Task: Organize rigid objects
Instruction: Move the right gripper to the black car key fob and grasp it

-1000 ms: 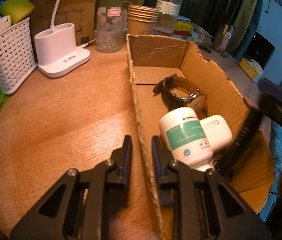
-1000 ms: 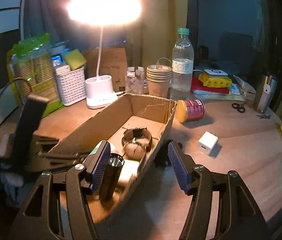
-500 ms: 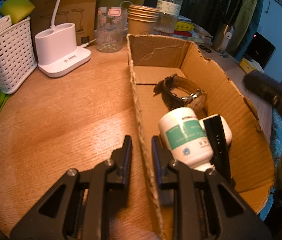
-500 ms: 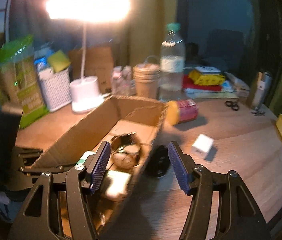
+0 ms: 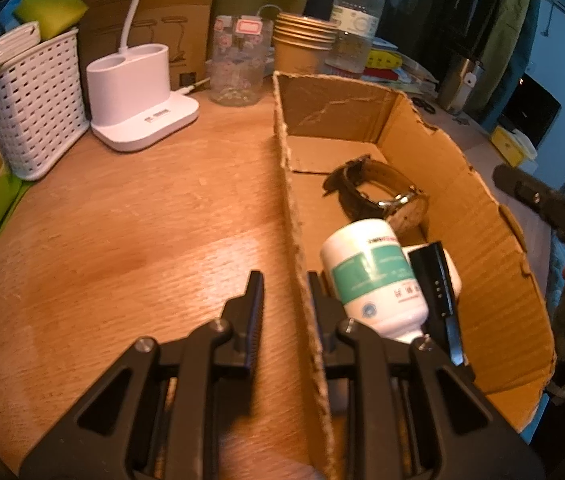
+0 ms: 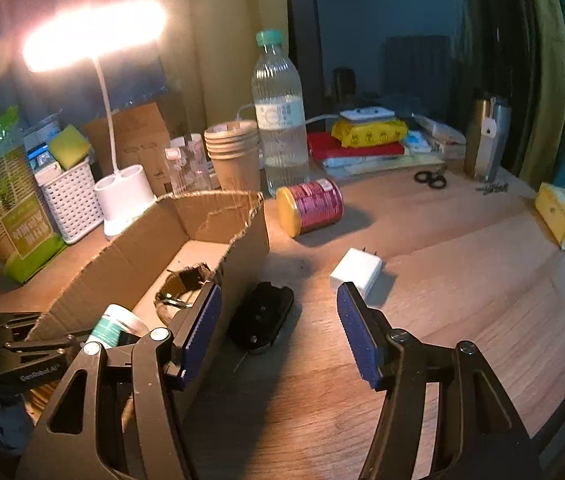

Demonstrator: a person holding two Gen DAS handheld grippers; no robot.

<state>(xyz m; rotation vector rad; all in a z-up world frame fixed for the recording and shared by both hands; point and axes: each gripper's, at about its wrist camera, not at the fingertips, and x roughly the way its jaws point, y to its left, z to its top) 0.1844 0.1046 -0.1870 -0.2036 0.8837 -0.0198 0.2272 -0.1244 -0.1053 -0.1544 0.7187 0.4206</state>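
Note:
A cardboard box (image 5: 482, 216) lies open on the wooden desk. Inside it are a brown-strapped watch (image 5: 382, 196), a white bottle with a green label (image 5: 374, 276) and a black flashlight (image 5: 438, 296) lying beside the bottle. My left gripper (image 5: 288, 280) is shut on the box's left wall, one finger inside and one outside. My right gripper (image 6: 278, 292) hangs open over the desk just right of the box, nothing between its fingers. A black key fob (image 6: 260, 320) lies below it, and a white charger plug (image 6: 356, 270) sits near its right finger.
A red can (image 6: 310, 206) lies on its side behind the plug. A water bottle (image 6: 280, 120), stacked paper cups (image 6: 232, 156), a lamp base (image 5: 138, 100) and a white basket (image 5: 34, 96) line the back. Scissors (image 6: 430, 178) and a yellow box (image 6: 562, 216) sit at the far right.
The black flashlight went from leaning upright in the box to lying beside the bottle. My right gripper swung right, off the box and over the desk. The left gripper stayed put.

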